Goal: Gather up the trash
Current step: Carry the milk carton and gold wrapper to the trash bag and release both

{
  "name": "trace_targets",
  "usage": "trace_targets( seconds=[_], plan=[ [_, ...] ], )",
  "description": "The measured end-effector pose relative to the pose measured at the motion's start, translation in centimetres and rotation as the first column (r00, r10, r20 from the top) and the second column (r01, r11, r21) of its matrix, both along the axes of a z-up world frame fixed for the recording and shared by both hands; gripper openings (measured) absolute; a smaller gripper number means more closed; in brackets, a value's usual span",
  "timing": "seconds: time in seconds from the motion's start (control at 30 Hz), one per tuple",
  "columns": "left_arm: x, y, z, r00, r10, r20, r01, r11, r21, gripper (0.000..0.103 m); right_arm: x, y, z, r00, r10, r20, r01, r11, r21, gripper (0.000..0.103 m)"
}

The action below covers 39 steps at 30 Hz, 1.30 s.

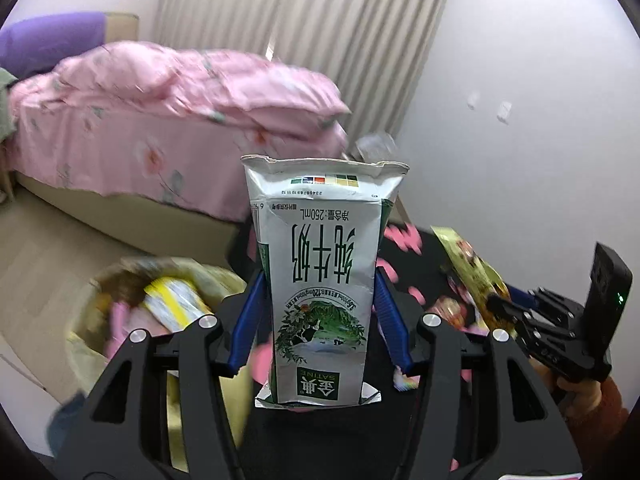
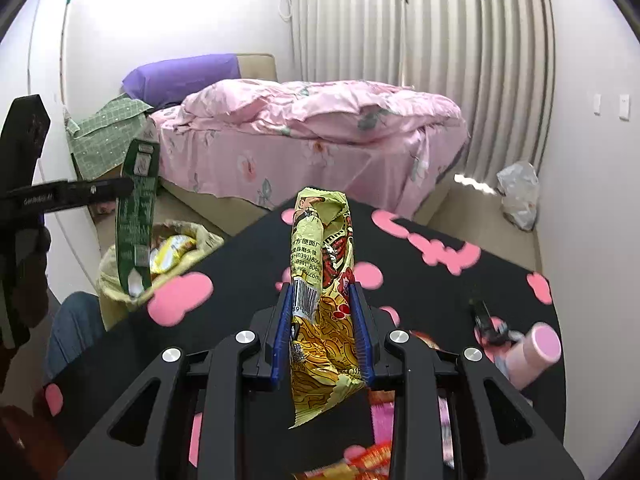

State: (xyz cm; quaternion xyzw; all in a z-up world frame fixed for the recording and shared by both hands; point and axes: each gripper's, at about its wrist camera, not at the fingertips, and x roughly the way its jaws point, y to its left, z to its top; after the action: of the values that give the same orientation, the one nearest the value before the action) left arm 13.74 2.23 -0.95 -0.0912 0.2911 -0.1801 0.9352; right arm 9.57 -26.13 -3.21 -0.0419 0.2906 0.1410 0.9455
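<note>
Left gripper (image 1: 320, 308) clamped on flattened milk carton (image 1: 320, 280), up over the table's left edge, near the trash bag (image 2: 120, 280). Right gripper (image 2: 322, 332) pinching noodle wrapper (image 2: 320, 280) above black table (image 2: 240, 320). Could miss the bag's floppy mouth on release. Bag blurred, contents unclear.

Black grippers (image 1: 320, 308) — blue pads (image 2: 362, 332) (silver screws).
</note>
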Motion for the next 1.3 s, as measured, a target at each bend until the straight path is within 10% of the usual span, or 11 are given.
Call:
trace_targets(
  seconds=[0.43,0.87,1.3],
  plan=[
    [1.1,13.0,-1.0,0.932,0.353,0.079,-0.350,0.935,-0.058,0.051,7.4,11.9,1.7,0.960,0.280,-0.012,-0.279,0.959,0.042,0.027],
    [4.1,14.5,-12.9,0.937,0.281,-0.206,-0.274,0.960,0.065,0.051,16.2,25.9,-10.0,0.773,0.458,-0.439,-0.481,0.874,0.066,0.027],
    [4.9,14.1,-14.2,0.951,0.199,-0.235,-0.186,0.980,0.074,0.050,18.5,27.3,-12.9,0.718,0.439,-0.540,-0.478,0.875,0.076,0.027]
  ],
)
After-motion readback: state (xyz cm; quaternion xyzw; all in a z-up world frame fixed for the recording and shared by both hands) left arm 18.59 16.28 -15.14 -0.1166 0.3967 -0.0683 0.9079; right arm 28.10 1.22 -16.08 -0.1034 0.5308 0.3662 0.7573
